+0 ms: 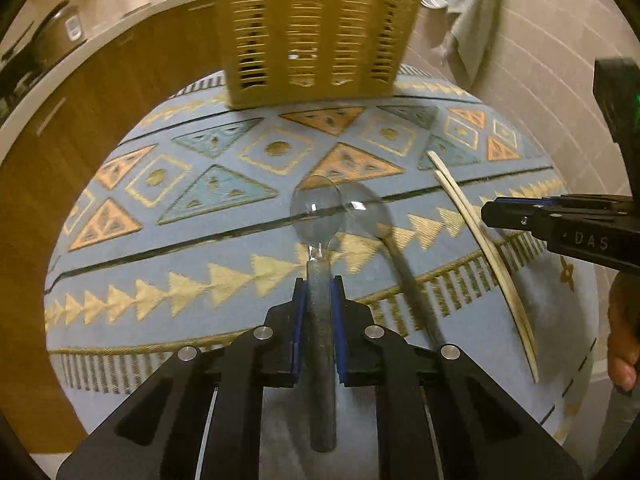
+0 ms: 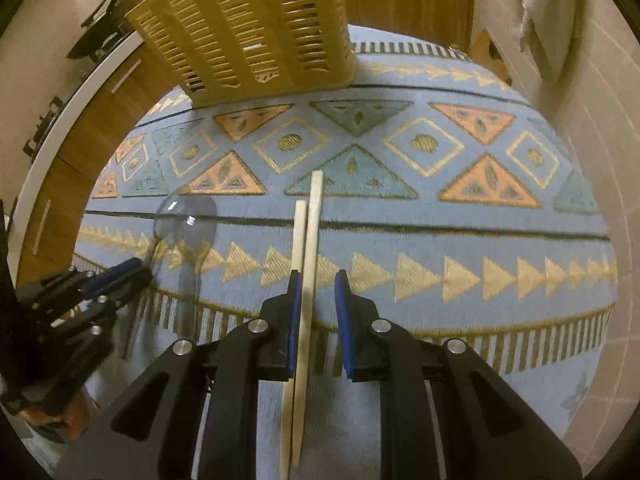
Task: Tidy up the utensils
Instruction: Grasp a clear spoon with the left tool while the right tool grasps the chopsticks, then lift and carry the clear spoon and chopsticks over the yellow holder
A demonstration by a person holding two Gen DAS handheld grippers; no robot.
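A patterned blue rug (image 1: 168,264) spreads under my two grippers and carries everything; at its far edge stands the slatted yellow basket (image 1: 316,28), open top up, which I take to be where the utensils belong. Wooden cabinets (image 1: 92,92) curve along the rug's left side and a tiled wall (image 1: 532,80) rises on its right, with a grey cloth (image 1: 476,12) hanging there.

My left gripper (image 1: 319,300) is clamped on the dark handle of a clear plastic spoon (image 1: 318,216), the bowl reaching out ahead toward the basket and throwing a shadow on the rug, which suggests the spoon is lifted clear. I hold it by the handle so the bowl end leads, as I judge it.

My right gripper (image 2: 318,304), near the rug's right part, has a pair of pale chopsticks (image 2: 306,280) running lengthwise between its jaws. The sticks lie against the left pad; a gap shows beside the right pad, so I cannot tell whether the grip is firm, though the jaws stand narrow. Keeping the pair side by side lets both go in together
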